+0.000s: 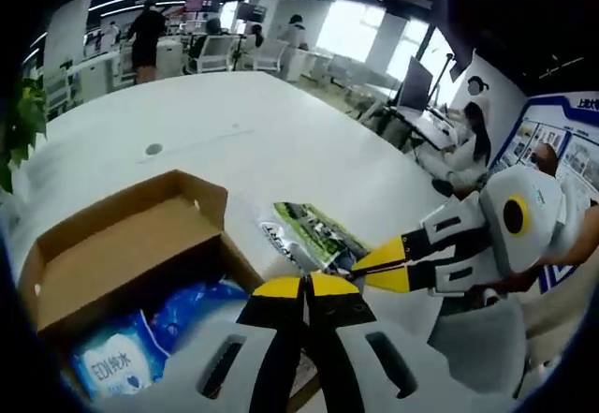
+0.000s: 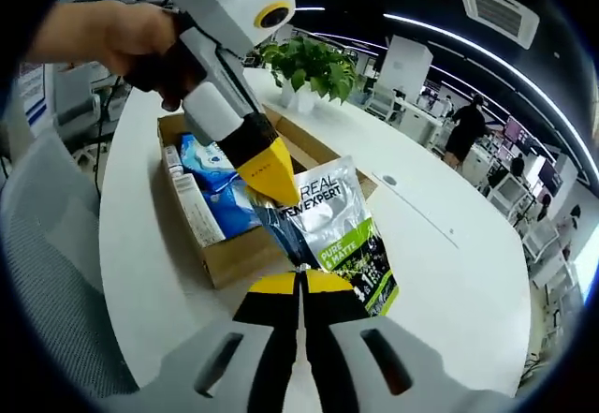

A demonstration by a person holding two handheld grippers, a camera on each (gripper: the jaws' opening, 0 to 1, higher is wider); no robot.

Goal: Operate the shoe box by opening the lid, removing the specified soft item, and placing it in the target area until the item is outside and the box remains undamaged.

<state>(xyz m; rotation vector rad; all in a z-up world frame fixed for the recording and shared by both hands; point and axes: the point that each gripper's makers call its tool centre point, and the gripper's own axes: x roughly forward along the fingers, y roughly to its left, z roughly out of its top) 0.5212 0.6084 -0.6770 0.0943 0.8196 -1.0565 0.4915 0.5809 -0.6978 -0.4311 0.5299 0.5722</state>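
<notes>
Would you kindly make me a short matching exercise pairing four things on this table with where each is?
1. pouch
2. blue pack
3. plant
4. box

a. inside the box
b. open on the white table
c. pinched by both grippers, left and right
d. beyond the box

Pairs: 1-c, 2-a, 3-d, 4-b

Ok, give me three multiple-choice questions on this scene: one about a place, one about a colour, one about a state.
1. Where is the blue wipes pack?
A. in the cardboard box
B. on a chair
C. beside the plant

2. What colour are the jaw tips of the grippers?
A. red
B. yellow
C. green

3. The box is:
A. taped shut
B. open
C. crushed flat

Answers:
1. A, the box walls surround the pack.
2. B, the left gripper and right gripper both end in yellow.
3. B, its inside shows.
</notes>
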